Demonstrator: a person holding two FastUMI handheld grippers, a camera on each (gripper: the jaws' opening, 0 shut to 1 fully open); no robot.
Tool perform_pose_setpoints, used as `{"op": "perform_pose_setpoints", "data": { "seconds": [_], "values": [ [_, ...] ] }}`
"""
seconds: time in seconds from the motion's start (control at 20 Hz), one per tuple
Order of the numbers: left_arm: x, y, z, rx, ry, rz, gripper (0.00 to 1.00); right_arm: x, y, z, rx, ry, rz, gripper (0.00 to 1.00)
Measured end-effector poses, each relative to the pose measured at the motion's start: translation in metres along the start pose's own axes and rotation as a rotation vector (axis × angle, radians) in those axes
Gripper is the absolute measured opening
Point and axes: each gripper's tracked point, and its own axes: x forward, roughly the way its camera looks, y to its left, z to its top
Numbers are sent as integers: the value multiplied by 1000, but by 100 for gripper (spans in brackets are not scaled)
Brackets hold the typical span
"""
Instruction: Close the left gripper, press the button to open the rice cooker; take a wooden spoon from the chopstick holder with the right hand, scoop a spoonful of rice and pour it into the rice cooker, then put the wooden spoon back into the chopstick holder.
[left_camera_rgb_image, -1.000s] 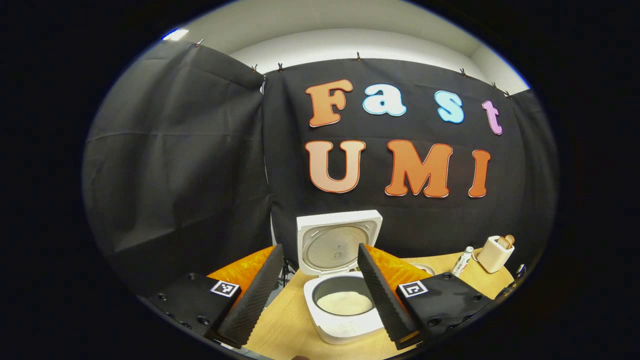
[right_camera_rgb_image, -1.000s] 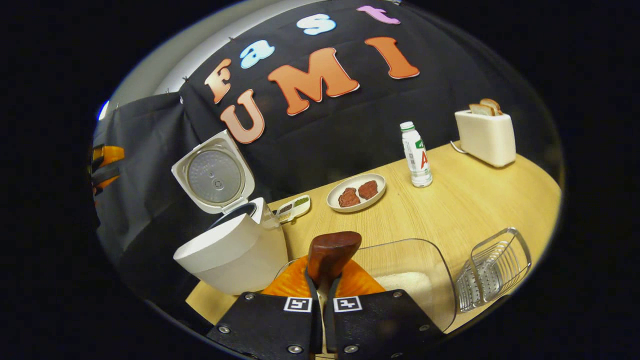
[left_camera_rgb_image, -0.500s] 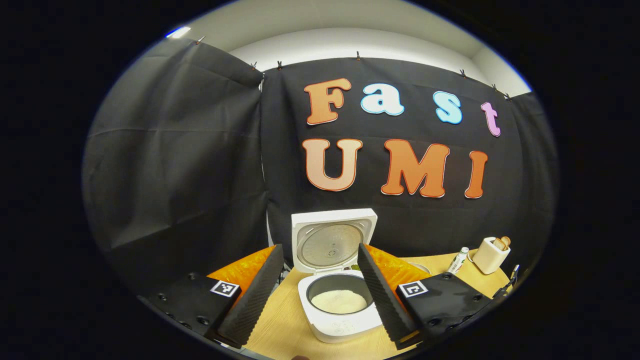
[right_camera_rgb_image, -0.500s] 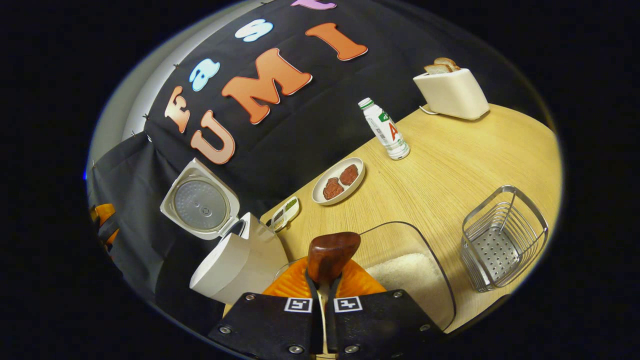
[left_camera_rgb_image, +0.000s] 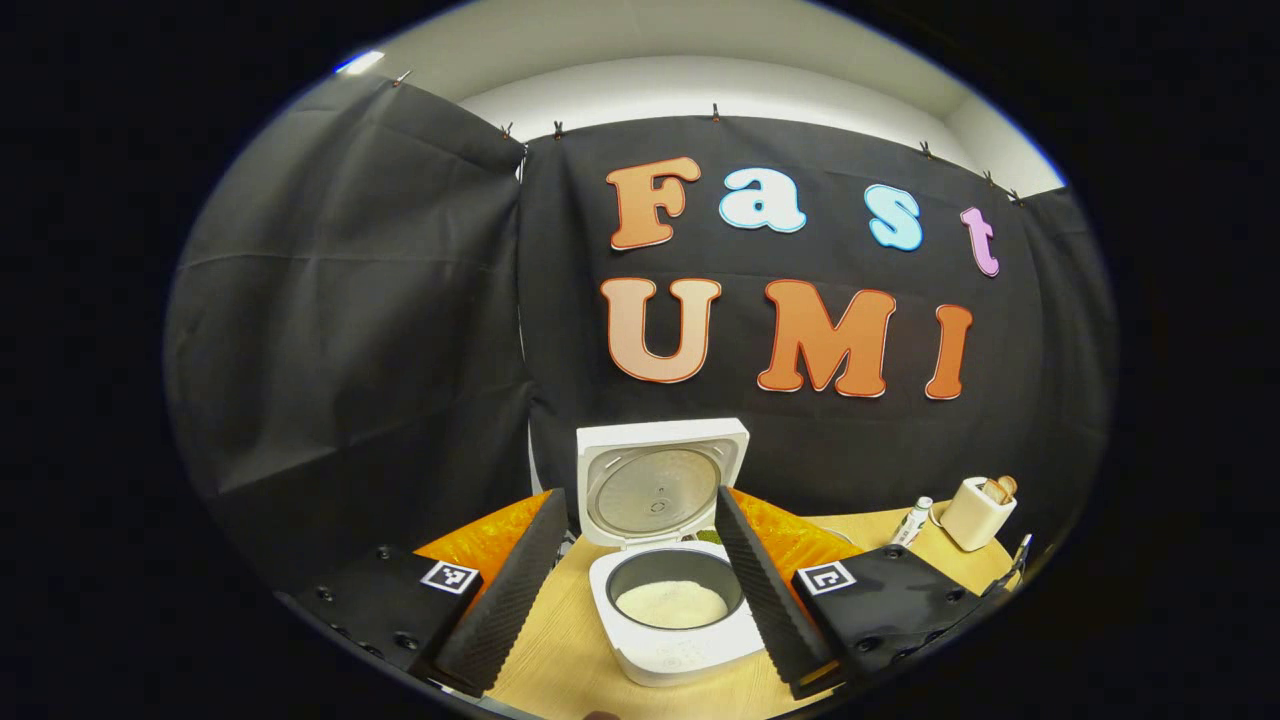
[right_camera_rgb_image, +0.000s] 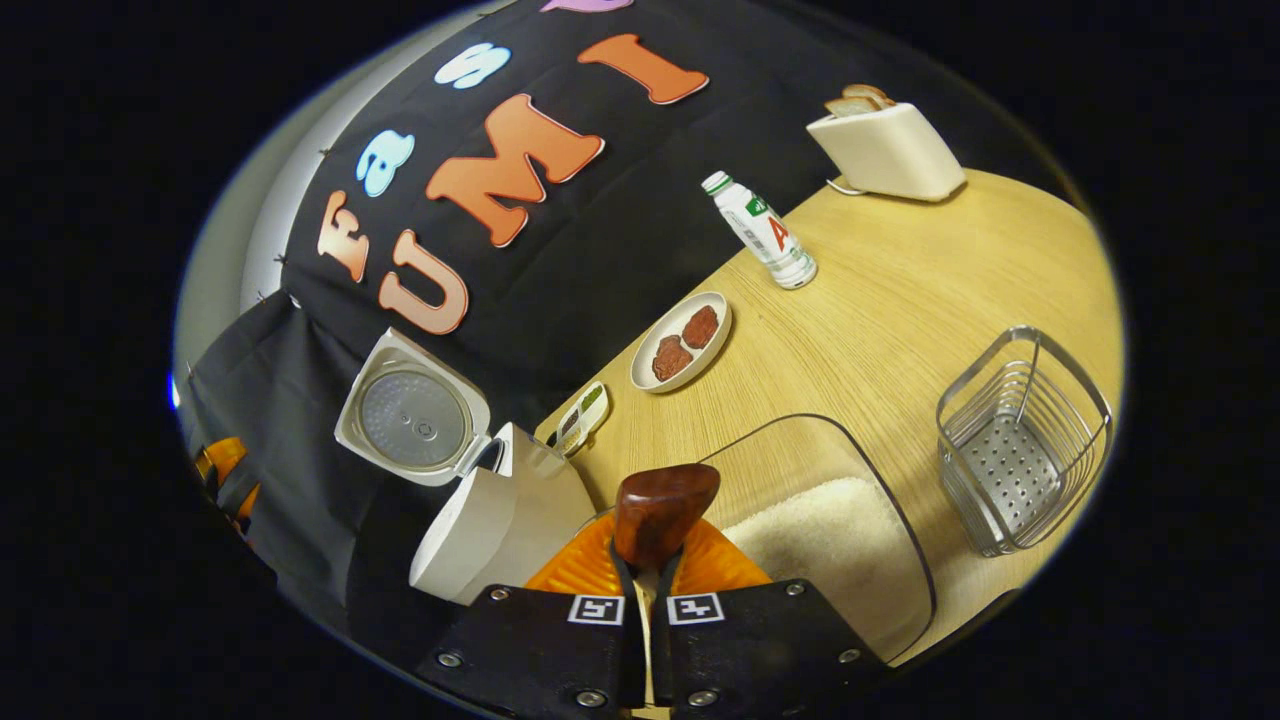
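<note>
The right gripper (right_camera_rgb_image: 650, 590) is clamped tight on the wooden spoon (right_camera_rgb_image: 662, 510), both fingers pressing its neck with the dark bowl of the spoon standing just past the tips at 12 o'clock. Directly beyond it, toward 2 o'clock, sits the clear rice container (right_camera_rgb_image: 850, 520) with white rice heaped in its near end; at 3 o'clock is the wire chopstick holder (right_camera_rgb_image: 1020, 440), and at 9 o'clock the rice cooker (right_camera_rgb_image: 490, 520) with its lid tipped up. The left gripper (left_camera_rgb_image: 640, 570) hangs with its fingers spread wide and nothing between them, the open rice cooker (left_camera_rgb_image: 675, 610) framed at 12 o'clock — rice already lies in its pot. The spoon is likely light and stiff, a smooth wooden stick that could swivel in the pads, so the hold close behind the bowl seems sound for digging into loose grain. Rice pours and spills easily; the bowl probably needs to be kept level on the way across. Farther out stand a plate (right_camera_rgb_image: 682, 342), a bottle (right_camera_rgb_image: 765, 232) and a toaster (right_camera_rgb_image: 885, 150).
</note>
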Motion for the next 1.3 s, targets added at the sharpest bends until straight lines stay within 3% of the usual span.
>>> {"op": "perform_pose_setpoints", "data": {
  "seconds": [0.25,0.65,1.0,1.3],
  "values": [
    [4,0,3,-1,-8,-9,100,-10,-11,3,88,23,-25,1],
    [19,3,-1,-7,-5,-45,100,-38,4,64,131,-108,-45,1],
    [32,24,5,-6,-14,-62,100,-43,64,100,203,-168,30,1],
    [44,61,2,-10,-8,-58,100,-14,143,110,215,-183,109,1]
  ]
}}
